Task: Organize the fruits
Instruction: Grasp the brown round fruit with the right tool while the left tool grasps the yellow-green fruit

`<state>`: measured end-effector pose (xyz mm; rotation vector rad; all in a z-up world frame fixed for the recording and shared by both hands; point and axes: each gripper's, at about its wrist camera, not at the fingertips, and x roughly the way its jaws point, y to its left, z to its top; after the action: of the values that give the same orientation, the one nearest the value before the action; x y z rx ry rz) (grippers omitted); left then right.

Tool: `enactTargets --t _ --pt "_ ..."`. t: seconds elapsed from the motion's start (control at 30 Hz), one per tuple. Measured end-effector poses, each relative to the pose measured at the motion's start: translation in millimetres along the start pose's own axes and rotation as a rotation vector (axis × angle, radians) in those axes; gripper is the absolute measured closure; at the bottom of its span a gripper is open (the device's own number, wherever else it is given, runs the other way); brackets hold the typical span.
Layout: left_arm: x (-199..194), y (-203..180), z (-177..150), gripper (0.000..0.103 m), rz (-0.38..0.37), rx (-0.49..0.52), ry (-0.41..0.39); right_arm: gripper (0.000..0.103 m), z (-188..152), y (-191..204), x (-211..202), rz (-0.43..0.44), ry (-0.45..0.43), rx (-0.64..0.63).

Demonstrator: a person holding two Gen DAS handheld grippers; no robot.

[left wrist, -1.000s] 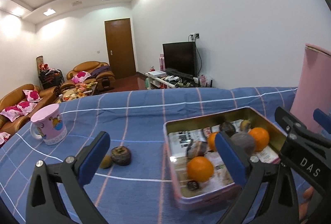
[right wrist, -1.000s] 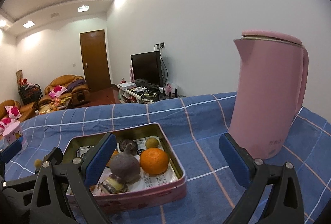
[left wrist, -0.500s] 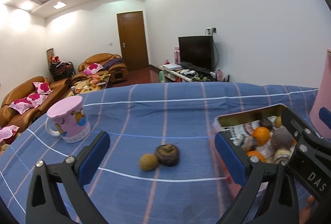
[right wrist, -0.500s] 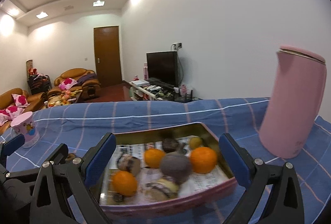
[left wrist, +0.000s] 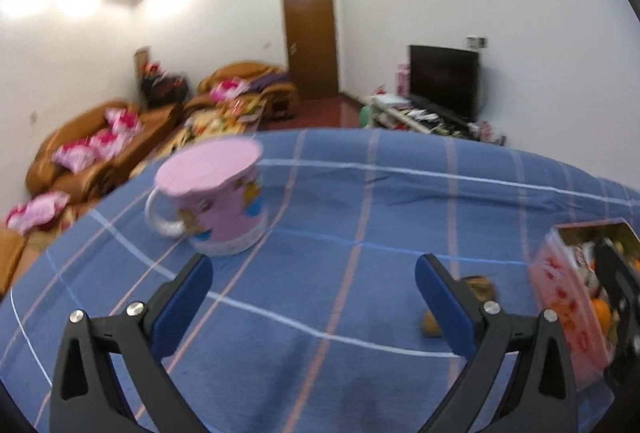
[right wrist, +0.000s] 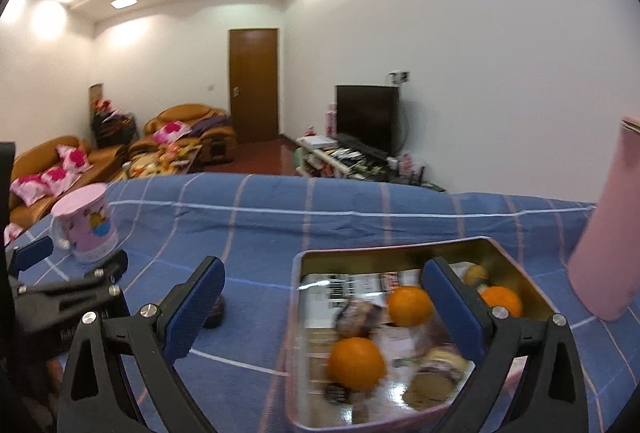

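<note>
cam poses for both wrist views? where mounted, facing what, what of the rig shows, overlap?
Left wrist: on the left gripper, looking forward along its open jaws over the blue cloth at the pink mug; tin at right edge, with part of the right gripper in front of it.
Right wrist: on the right gripper, jaws open, facing the tin of oranges; kettle right, left gripper at left edge.
Shared: mug, tin, cloth, door, TV, sofas.
</note>
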<state>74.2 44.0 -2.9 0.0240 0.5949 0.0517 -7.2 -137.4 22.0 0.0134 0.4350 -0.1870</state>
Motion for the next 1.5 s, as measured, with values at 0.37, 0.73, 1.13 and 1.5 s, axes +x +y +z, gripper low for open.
enactTargets --t 0.37,0.73,1.13,1.5 --pt "18.7 13.9 -0.4 0.001 0.069 -0.022 0.067 0.05 -3.0 63.4 36.6 0.13 0.159 -0.231" --pt "22.8 18.4 0.0 0.001 0.078 -0.029 0.078 0.055 -13.4 74.0 76.1 0.23 0.368 -0.241" --pt "26.0 22.8 1.1 0.001 0.067 -0.023 0.088 0.062 -17.3 80.2 94.8 0.298 0.458 -0.204" --pt "12.2 6.8 4.5 0.006 -0.131 0.049 0.033 0.062 -7.6 43.4 15.0 0.144 0.114 0.008"
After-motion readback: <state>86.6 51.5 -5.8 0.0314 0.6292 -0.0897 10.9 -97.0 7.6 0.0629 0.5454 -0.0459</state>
